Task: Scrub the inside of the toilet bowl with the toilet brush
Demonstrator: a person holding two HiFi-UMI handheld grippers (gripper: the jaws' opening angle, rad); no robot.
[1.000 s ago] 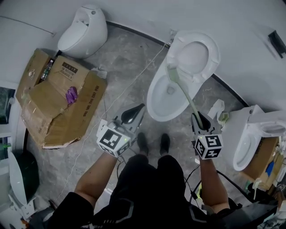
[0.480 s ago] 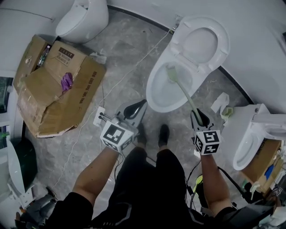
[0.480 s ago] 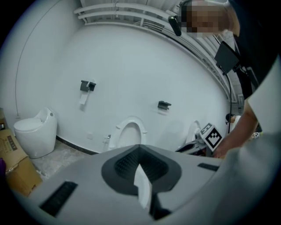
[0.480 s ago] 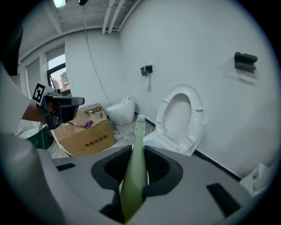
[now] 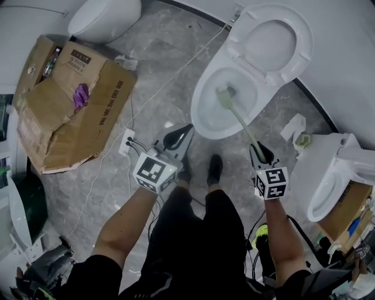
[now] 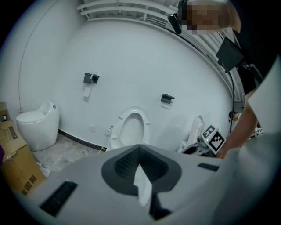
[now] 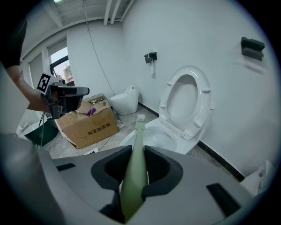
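The white toilet [image 5: 205, 120] stands with its lid [image 5: 275, 44] up, ahead of the person's feet. A pale green toilet brush [image 5: 240, 123] slants from my right gripper [image 5: 261, 153] into the bowl, its head [image 5: 224, 96] near the bowl's middle. My right gripper [image 7: 136, 151] is shut on the brush handle [image 7: 138, 134], with the bristle end [image 7: 140, 118] over the bowl rim [image 7: 169, 132]. My left gripper [image 5: 176, 139] hovers over the floor left of the bowl, shut with nothing in it. In the left gripper view that gripper [image 6: 140, 151] points at the toilet [image 6: 131, 129].
A crumpled cardboard box [image 5: 70, 111] lies at the left, with a power strip [image 5: 127, 143] and its cable beside it. A second toilet [image 5: 105, 17] stands at the top left and a third [image 5: 331, 176] at the right. Tissue scraps [image 5: 293, 126] lie on the floor.
The brush head has moved from the bowl's back edge below the seat hinge toward the bowl's middle. The head view has shifted, and the left gripper has hardly moved.
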